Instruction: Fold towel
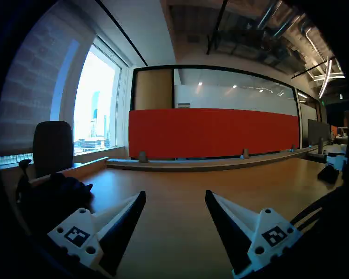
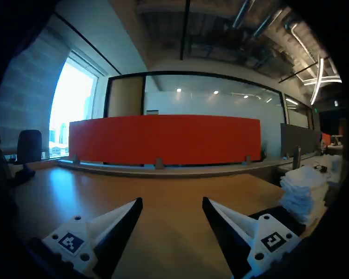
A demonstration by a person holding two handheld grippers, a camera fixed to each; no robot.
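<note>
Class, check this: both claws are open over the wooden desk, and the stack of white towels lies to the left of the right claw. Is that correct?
No. The right gripper view shows the stack of white towels to the right of the right claw, not its left. The rest stands: it and the left claw are open over the wooden desk.

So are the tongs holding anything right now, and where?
No, nothing. The left tongs and the right tongs are both open over the wooden desk; the folded white towels sit untouched nearby.

A red partition [image 1: 214,134] stands behind the wooden table [image 1: 184,186], with a black chair [image 1: 52,146] near the window [image 1: 95,109].
</note>
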